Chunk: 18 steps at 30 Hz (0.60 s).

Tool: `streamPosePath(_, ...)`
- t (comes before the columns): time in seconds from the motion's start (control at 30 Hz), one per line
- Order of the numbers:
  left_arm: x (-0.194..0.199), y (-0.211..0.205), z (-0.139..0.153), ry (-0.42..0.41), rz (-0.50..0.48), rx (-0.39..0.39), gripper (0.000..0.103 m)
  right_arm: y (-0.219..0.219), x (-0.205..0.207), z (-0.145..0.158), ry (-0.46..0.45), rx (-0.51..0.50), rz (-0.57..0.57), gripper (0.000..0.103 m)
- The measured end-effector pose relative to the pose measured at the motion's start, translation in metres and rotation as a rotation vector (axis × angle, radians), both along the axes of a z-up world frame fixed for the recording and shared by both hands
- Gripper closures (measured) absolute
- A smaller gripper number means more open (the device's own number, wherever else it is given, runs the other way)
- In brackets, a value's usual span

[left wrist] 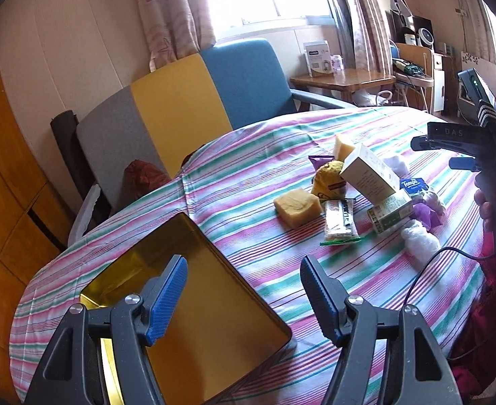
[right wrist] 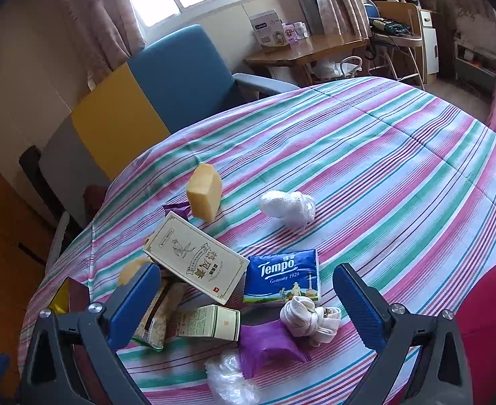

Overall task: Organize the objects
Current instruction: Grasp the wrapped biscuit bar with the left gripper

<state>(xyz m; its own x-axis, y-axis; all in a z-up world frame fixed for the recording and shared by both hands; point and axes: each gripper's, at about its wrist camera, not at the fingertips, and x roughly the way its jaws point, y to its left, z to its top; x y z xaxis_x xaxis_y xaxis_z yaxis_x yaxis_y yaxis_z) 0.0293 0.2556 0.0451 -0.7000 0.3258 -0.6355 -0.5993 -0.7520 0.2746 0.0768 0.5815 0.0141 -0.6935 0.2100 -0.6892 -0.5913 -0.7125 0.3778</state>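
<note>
An open gold tin (left wrist: 214,317) stands on the striped tablecloth (left wrist: 248,182) at the lower left, and my left gripper (left wrist: 243,263) hangs open over its right rim, holding nothing. The loose pile lies beyond: a yellow block (left wrist: 296,207), a snack pack (left wrist: 339,219), a cream box (left wrist: 369,177) and a small green box (left wrist: 391,211). My right gripper (right wrist: 246,270) is open above the pile with nothing between its fingers. Below it lie a blue Tempo tissue pack (right wrist: 281,276), the cream box (right wrist: 197,256), the green box (right wrist: 210,324), a purple bag (right wrist: 268,344) and a white cord bundle (right wrist: 310,317).
A second yellow block (right wrist: 205,190) and a white plastic bag (right wrist: 288,207) sit farther back. A blue, yellow and grey chair (left wrist: 180,108) stands behind the table. A wooden side table (right wrist: 301,50) is by the window. A red sleeve (right wrist: 487,320) is at the right.
</note>
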Motion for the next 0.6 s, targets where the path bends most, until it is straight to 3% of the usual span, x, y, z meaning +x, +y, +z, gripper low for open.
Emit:
streamPosePath(0.27,-0.006,0.019,-0.008,-0.039,-0.037,-0.006,0.033,0.000,-0.002,-0.001,-0.002,-0.010,0.009,0.000)
streamPosePath(0.5,-0.043,0.062,-0.031,-0.258,-0.064,0.073,0.033,0.001,-0.003,-0.003,-0.010,-0.014,0.003,0.000)
streamPosePath(0.6,-0.055,0.088,-0.041,-0.293,-0.071,0.081,0.033,0.002,-0.004,-0.004,-0.013,-0.021,0.006,0.000)
